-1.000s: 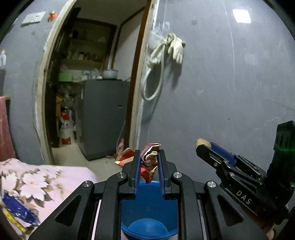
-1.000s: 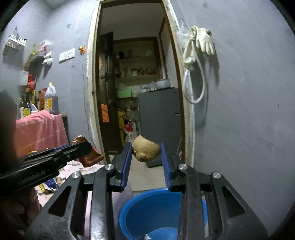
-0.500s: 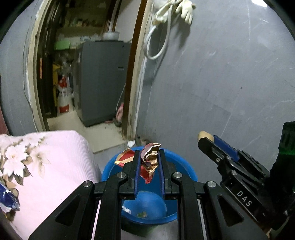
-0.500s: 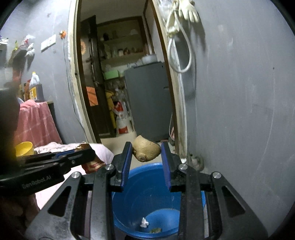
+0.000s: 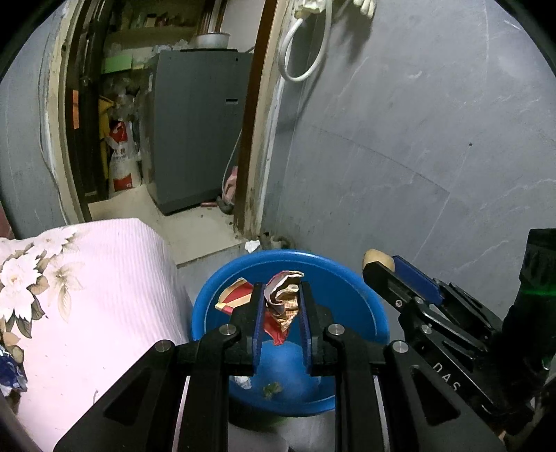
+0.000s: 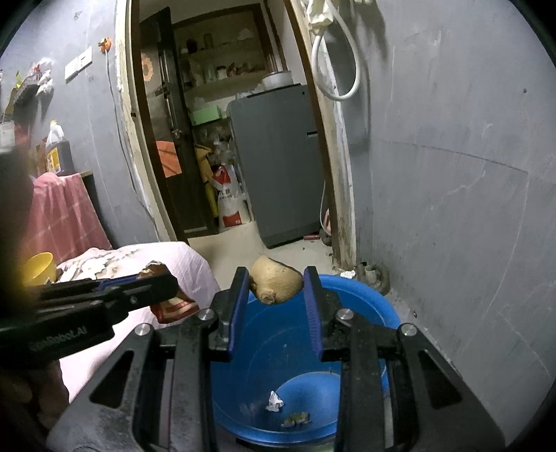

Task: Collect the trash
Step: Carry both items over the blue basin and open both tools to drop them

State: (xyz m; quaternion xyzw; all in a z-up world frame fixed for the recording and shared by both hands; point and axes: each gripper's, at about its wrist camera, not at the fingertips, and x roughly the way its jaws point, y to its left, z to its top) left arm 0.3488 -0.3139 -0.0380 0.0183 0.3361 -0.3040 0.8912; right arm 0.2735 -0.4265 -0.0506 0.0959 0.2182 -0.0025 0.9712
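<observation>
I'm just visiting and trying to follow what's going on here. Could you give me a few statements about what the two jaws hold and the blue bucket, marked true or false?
1. The left gripper clamps a crumpled wrapper. True.
2. The right gripper is empty. False: its jaws pinch a brownish lump.
3. The blue bucket already holds some scraps. True: a white scrap lies at the bottom.
4. The bucket has a lid on. False: it stands open.
5. Both grippers are above the bucket. True.

The basin's (image 5: 347, 274) near rim is hidden behind the left tool (image 5: 279, 295). The glove (image 5: 365, 5) is cut off by the top edge. Shelf items (image 6: 222, 71) are too small to tell.
</observation>
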